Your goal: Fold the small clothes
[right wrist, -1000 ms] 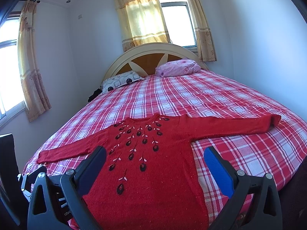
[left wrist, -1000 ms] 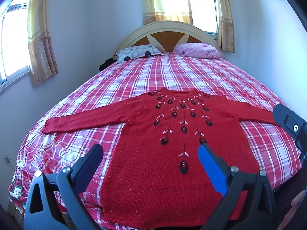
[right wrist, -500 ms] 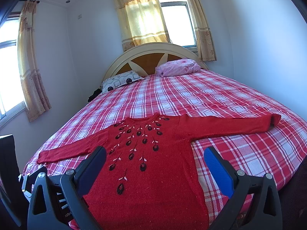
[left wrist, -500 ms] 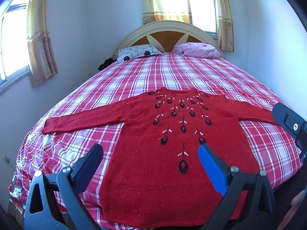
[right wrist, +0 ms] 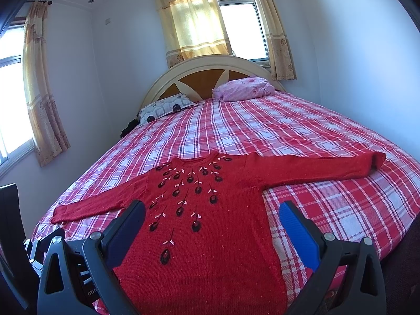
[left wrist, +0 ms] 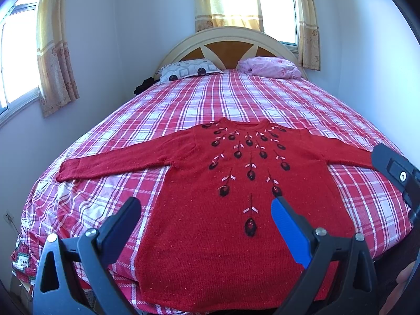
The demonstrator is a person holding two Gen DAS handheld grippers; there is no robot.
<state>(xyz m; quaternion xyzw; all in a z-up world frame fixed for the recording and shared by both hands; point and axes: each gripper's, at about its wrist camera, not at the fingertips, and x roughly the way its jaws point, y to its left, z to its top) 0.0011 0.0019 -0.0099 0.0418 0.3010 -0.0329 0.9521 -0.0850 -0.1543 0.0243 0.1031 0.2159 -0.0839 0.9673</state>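
Red sweater (left wrist: 223, 225), flat on bed (left wrist: 236, 99), sleeves spread crosswise, hem nearest: flanked below by left gripper (left wrist: 206, 218) and right gripper (right wrist: 212, 218), both held wide apart, empty.

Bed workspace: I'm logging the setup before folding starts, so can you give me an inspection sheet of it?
Surface: bed with a red and white plaid cover, mostly smooth, rumpled at the near left corner.
Job's things: red sweater lying flat, front up, both sleeves spread out sideways, hem at the near edge; no fold made.
Clutter: patterned pillow and pink pillow at the headboard; a dark item beside the patterned pillow.
Grippers: left gripper open, above the hem, holding nothing; right gripper open, holding nothing.
Cables: nothing seen.
Surroundings: curved headboard, curtained windows, pale walls.
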